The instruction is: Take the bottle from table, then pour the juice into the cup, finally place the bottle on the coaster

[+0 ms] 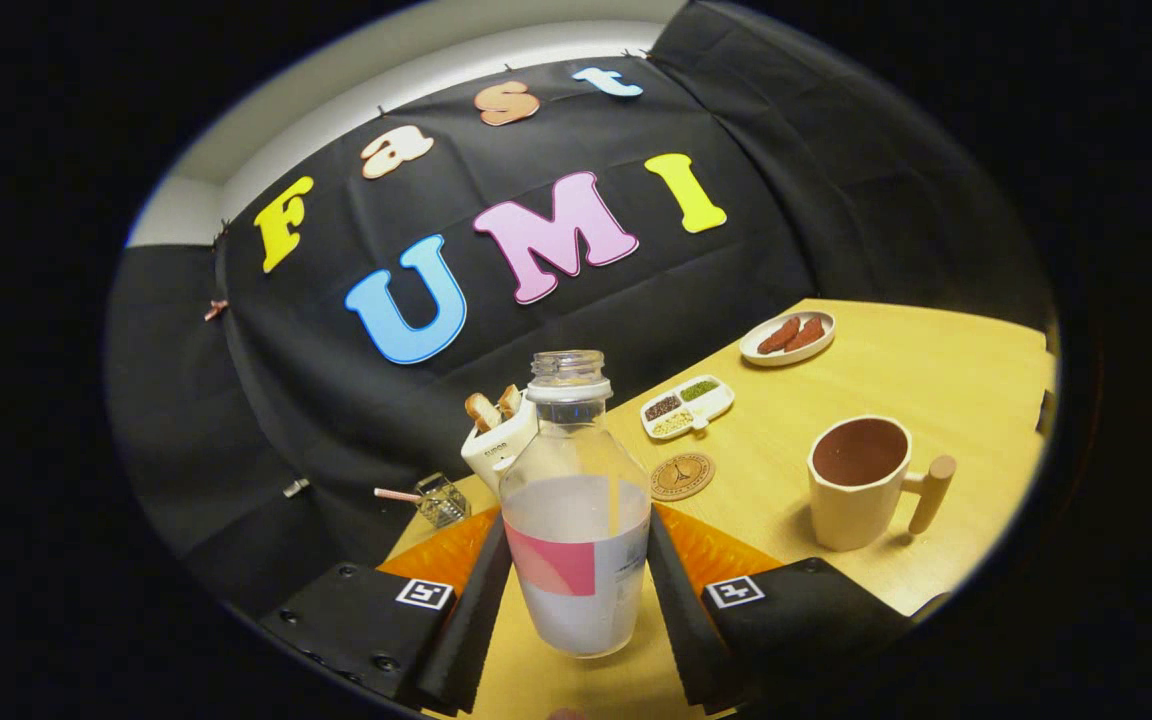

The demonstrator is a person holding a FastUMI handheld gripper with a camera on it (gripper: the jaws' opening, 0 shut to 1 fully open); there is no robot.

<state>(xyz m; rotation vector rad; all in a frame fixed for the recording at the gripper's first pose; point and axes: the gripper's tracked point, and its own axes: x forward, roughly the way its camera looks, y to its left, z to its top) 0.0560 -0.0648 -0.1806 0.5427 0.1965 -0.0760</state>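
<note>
The pale wooden counter [866,380] carries everything. The tool [576,580] grips the clear glass bottle of whitish juice with a pink label [576,520], both fingers pressed to its sides. Beyond the fingers to the right stands the cream mug with a wooden handle [861,485]. Just behind the bottle lies the round brown coaster [682,476].

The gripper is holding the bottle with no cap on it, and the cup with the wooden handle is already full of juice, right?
Not quite. The gripper view shows the cup is empty. The rest holds: the gripper has both fingers pressed on the bottle, which has no cap, and the cup has a wooden handle.
</note>
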